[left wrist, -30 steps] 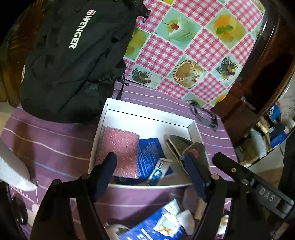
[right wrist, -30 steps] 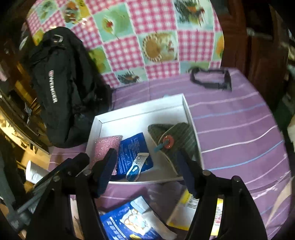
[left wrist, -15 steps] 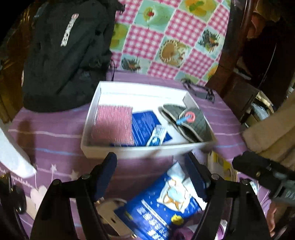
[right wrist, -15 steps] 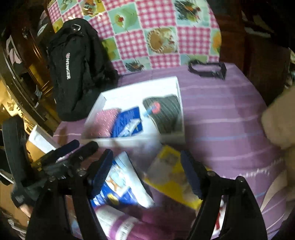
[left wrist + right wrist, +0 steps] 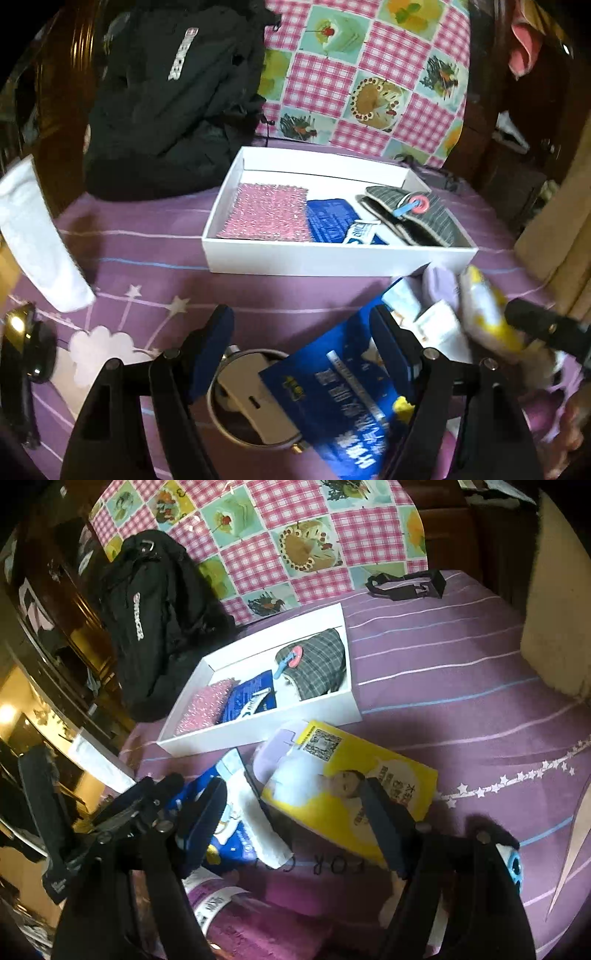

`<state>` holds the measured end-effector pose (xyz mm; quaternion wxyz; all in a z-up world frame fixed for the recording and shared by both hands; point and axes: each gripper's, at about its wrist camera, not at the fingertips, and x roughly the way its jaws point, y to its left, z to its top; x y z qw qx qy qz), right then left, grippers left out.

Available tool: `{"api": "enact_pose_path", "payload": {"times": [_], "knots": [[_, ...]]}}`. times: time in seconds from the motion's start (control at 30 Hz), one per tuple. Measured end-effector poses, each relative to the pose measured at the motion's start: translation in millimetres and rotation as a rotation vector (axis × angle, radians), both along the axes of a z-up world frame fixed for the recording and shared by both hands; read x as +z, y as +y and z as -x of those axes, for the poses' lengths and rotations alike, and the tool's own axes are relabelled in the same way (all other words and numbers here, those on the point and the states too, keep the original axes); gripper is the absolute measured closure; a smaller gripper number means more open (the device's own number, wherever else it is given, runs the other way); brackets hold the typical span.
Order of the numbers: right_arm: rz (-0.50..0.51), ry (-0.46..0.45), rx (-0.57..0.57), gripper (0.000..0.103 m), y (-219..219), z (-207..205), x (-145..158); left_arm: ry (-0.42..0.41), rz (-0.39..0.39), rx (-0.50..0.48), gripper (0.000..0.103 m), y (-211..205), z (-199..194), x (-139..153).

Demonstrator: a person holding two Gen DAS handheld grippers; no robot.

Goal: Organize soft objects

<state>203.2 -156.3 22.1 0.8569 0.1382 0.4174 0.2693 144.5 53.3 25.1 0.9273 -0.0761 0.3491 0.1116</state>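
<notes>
The shallow white cardboard box lies on the purple striped bedcover and holds 4 soft items: a pink glittery scrubbing pad at one end, a flat blue sachet with a small white-and-blue tube on it, and a pair of grey striped fabric slippers clipped together at the other end. That part appears done.

Outside the box, just beside its near wall, 3 soft packs remain: a blue plastic tissue pack, a yellow plastic pack and a rolled purple towel with a paper band.

The left gripper hangs over the blue pack, jaws apart, gripping nothing. The right gripper hangs over the yellow pack; its jaws have just been opening and grip nothing.
</notes>
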Motion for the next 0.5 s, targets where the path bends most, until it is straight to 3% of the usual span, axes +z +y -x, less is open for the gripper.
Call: {"api": "enact_pose_path", "payload": {"times": [0.07, 0.23, 0.5], "knots": [[0.034, -0.009, 0.006, 0.027, 4, 1, -2, 0.015, -0.016, -0.014, 0.027, -2, -1, -4], [0.057, -0.025, 0.027, 0.030, 7, 2, -3, 0.031, 0.081, -0.045, 0.027, 7, -3, -9], [0.111, -0.026, -0.013, 0.034, -12, -1, 2, 0.023, 0.090, -0.045, 0.029, 10, 0, -11]]}}
